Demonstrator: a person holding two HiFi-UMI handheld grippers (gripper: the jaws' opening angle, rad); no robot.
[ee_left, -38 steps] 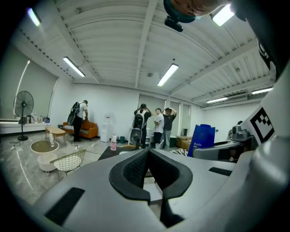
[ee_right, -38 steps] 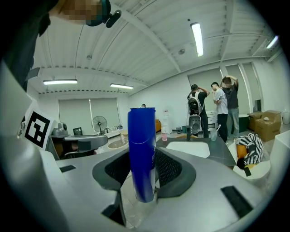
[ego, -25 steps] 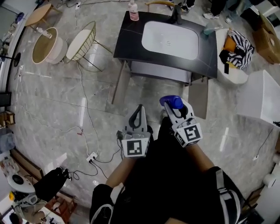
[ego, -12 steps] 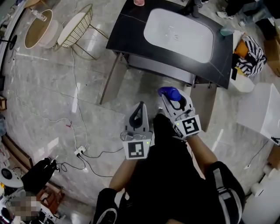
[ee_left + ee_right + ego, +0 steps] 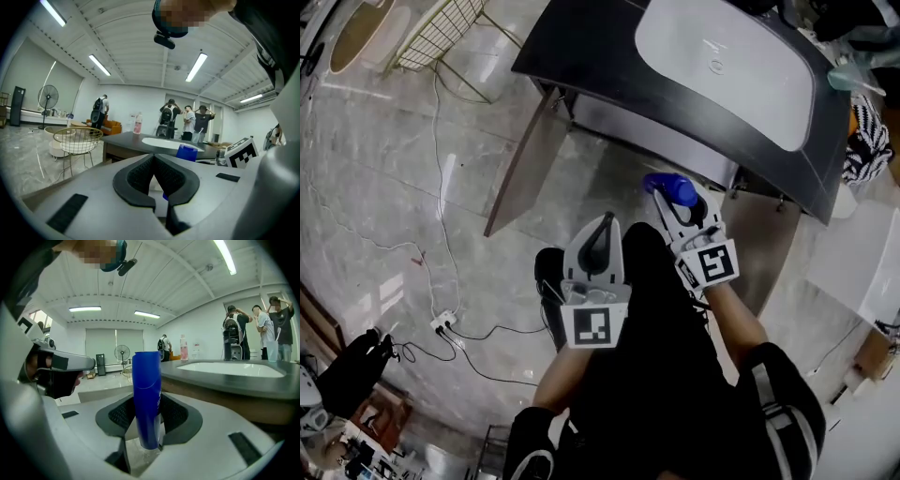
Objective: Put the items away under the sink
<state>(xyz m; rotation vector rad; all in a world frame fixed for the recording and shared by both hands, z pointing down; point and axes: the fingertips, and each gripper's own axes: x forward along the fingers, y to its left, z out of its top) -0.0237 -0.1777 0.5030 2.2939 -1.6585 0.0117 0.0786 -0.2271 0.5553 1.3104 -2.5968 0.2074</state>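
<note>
1. Head view, centre left: we see the left gripper (image 5: 602,225) with its fingers pressed together, nothing between them.
2. Centre right: the right gripper (image 5: 678,202) has its fingers clamped on the blue bottle (image 5: 667,187), just below the dark counter (image 5: 581,47) and its sink (image 5: 722,66).

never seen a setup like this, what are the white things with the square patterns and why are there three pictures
There is no robot here. A person holds a two-jaw gripper in each hand, and the patterned cubes are part of those grippers. The top-down picture comes from a camera on the person's head. The other two come from cameras riding on each gripper, looking along its jaws. The left gripper is shut with nothing in it. The right gripper is clamped on a blue bottle. Ahead stands a dark vanity with a white basin, and a pink bottle stands on its top.
</note>
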